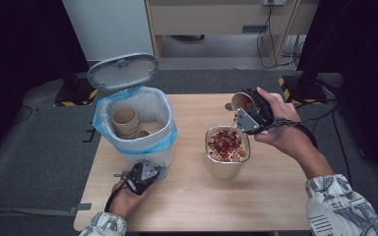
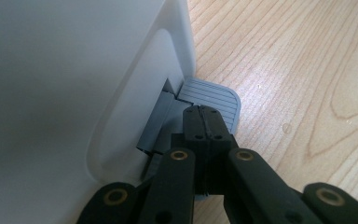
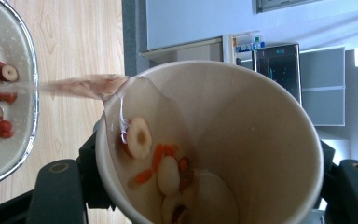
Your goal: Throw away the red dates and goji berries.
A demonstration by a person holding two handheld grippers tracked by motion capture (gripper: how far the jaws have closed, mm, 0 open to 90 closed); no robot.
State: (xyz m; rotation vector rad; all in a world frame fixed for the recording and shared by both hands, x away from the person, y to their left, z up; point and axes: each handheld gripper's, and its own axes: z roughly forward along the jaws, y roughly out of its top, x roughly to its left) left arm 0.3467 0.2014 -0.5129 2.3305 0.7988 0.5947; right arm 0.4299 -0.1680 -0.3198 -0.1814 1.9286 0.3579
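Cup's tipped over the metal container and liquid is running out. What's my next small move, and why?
Probably tip the paper cup a little further over the metal container. The right gripper holds the cup tilted, a thin stream runs into the container, yet fruit slices sit inside the cup. Keep the left gripper, jaws shut, pressing the bin's pedal, since the lid stands open for the emptied cup.

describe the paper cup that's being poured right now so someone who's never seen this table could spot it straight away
On the wooden table, right of the white pedal bin, stands a metal container full of red fruit slices. Just above its far right rim, the right gripper holds a paper cup tipped on its side. Unlike the empty cups stacked in the bin, it is pouring liquid and holds fruit pieces.
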